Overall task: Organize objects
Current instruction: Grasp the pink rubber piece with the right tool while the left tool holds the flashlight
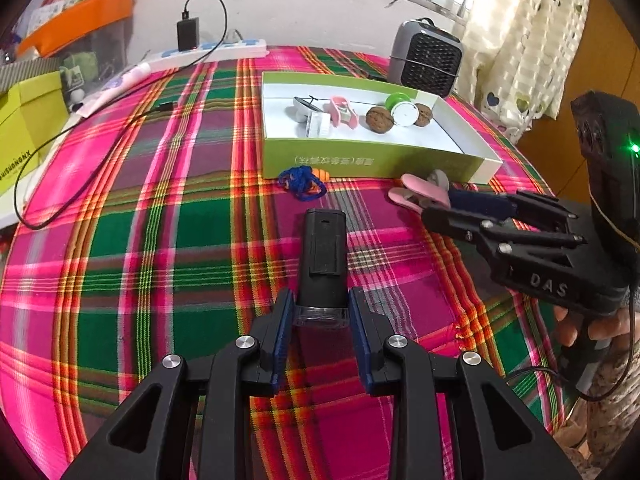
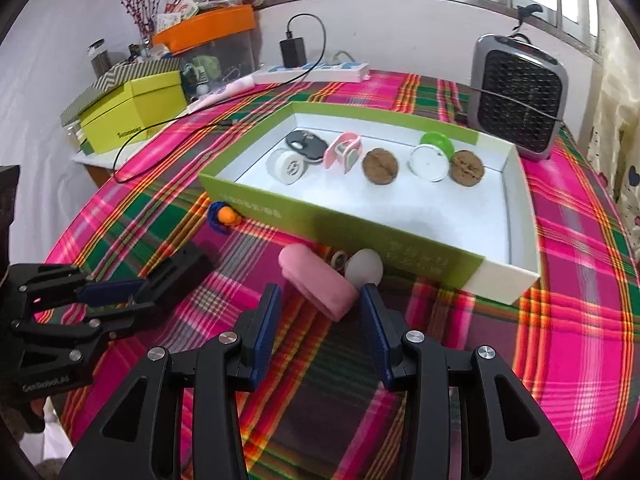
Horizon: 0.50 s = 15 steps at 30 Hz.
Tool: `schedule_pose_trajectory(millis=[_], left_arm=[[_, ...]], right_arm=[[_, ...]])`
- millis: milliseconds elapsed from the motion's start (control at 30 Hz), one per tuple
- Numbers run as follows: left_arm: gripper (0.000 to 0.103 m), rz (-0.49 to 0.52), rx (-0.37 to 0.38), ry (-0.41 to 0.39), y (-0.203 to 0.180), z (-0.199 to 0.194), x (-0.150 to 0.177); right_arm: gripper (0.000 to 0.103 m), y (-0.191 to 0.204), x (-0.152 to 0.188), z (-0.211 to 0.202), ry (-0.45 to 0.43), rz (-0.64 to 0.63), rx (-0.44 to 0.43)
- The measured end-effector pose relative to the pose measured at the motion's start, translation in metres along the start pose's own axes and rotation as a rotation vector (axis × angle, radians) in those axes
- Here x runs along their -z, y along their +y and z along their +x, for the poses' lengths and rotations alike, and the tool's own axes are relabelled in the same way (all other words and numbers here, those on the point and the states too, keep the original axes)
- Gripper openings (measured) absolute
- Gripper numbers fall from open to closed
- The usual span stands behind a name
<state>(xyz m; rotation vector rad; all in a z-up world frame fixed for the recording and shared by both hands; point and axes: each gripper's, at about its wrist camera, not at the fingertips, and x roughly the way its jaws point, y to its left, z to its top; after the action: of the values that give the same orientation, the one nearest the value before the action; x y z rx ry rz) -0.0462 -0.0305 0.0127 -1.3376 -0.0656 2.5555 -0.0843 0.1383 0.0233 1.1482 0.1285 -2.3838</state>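
Observation:
My left gripper (image 1: 321,312) is shut on the clear end of a black cylinder-shaped device (image 1: 322,256), which points away over the plaid cloth. It also shows in the right wrist view (image 2: 160,280). My right gripper (image 2: 318,312) is open, its jaws on either side of the near end of a pink clip (image 2: 318,286) that lies in front of the green box (image 2: 320,220); the clip also shows in the left wrist view (image 1: 420,196). The box (image 1: 360,162) holds two walnuts (image 2: 380,166), a white round case (image 2: 428,164), a pink item (image 2: 344,150) and other small things.
A blue cord with an orange bead (image 1: 304,180) lies against the box's front wall. A grey fan heater (image 2: 518,96) stands behind the box. A power strip with a charger (image 1: 208,50) and a black cable (image 1: 80,168) lie at the back left. A yellow-green box (image 2: 132,114) is at the left.

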Motion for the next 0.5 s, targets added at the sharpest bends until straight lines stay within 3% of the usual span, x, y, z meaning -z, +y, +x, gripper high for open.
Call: schedule_pose_trajectory(millis=[200, 367, 500], left_arm=[[0.026, -0.007, -0.005, -0.005, 0.0043, 0.0019, -0.0023], [0.028, -0.005, -0.010, -0.012, 0.0046, 0.0036, -0.0041], [0.035, -0.001, -0.002, -0.016, 0.0038, 0.0065, -0.0080]], right_arm=[[0.042, 0.0057, 0.0005, 0.0011, 0.014, 0.003, -0.088], [0.042, 0.0045, -0.0023, 0.0031, 0.008, 0.009, -0.014], [0.042, 0.0071, -0.0036, 0.0095, 0.028, 0.001, -0.006]])
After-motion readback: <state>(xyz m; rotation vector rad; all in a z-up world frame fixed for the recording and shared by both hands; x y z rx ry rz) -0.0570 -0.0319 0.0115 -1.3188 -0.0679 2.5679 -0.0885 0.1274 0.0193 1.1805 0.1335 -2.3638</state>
